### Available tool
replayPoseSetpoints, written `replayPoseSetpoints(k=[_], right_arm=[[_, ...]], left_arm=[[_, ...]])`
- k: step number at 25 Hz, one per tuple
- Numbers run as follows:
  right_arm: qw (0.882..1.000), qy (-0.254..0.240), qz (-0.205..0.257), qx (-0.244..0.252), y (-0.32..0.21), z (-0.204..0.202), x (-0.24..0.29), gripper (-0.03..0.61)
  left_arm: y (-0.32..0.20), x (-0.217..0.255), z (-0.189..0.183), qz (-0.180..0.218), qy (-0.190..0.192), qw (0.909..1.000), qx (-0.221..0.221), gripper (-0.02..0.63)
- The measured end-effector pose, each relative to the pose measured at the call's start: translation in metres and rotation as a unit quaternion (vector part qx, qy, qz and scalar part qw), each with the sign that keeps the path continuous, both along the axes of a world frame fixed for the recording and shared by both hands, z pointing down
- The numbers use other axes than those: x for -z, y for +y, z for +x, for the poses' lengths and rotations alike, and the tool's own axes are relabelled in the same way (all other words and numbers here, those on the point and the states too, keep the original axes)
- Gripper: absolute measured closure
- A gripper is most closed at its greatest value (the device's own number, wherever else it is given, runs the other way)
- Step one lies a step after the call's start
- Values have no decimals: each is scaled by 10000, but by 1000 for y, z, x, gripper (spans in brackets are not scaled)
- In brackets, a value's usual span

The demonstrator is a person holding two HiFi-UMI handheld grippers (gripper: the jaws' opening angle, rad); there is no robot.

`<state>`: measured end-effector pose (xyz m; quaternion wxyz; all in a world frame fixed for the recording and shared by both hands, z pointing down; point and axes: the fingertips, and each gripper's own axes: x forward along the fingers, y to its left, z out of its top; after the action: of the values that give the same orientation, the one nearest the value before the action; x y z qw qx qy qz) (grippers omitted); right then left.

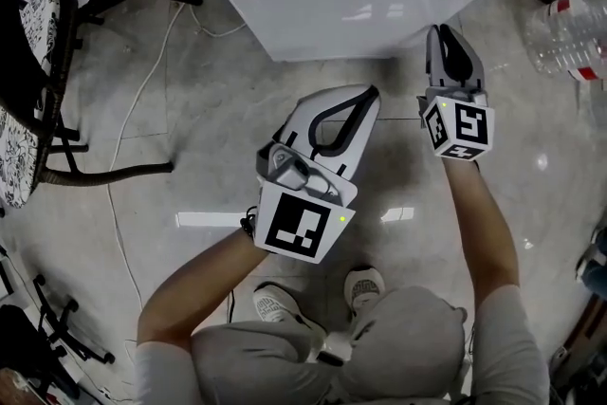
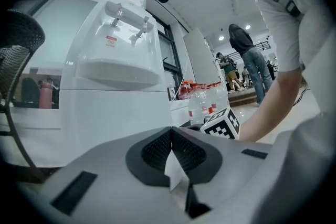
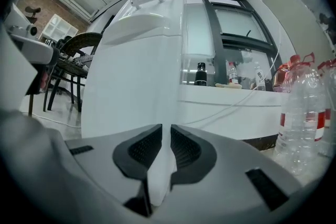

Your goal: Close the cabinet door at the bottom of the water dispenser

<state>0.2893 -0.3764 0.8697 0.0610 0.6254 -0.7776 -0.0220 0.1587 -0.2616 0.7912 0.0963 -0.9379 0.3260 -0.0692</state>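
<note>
The white water dispenser point(image 1: 360, 14) stands on the floor ahead of me, its drip grille at the top edge of the head view. Its lower cabinet front point(image 2: 113, 118) looks flat and flush; I make out no door standing out from it. My right gripper point(image 1: 446, 33) points at the dispenser's lower right corner, with its tips at the white wall. Its pads point(image 3: 184, 147) stand a narrow slit apart, and only the white wall point(image 3: 131, 86) shows through. My left gripper point(image 1: 368, 93) hangs back from the cabinet, shut and holding nothing point(image 2: 170, 131).
A dark chair point(image 1: 38, 62) stands to the left, with a white cable point(image 1: 142, 90) trailing over the floor. A pack of water bottles point(image 1: 569, 33) sits to the right of the dispenser. My own feet point(image 1: 365, 285) are below the grippers. People point(image 2: 247, 55) stand far off.
</note>
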Motion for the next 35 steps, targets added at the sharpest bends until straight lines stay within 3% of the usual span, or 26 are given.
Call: replayPoseSetpoints(k=[5,10,20,28,35], right_arm=[[10000,27,65,31,8,0,4,528],[9990,-87,110,424,37,-21,15,555],[9973,-508,105,516,87,-25,47,558],[9974,-476,254,469,115,-20,109,558],[9974,-648,120,273,148,-12,216,558]], left_arm=[[0,6,-6,38,68,10000,49,606],[-1,5,-22,41,-76,9998,187,606],[13,10,-59,-246,-40,9990,365,606],[21,62,-114,-26,51,9967,813,606],[41,161,-155,-90,340,9891,1429,606]])
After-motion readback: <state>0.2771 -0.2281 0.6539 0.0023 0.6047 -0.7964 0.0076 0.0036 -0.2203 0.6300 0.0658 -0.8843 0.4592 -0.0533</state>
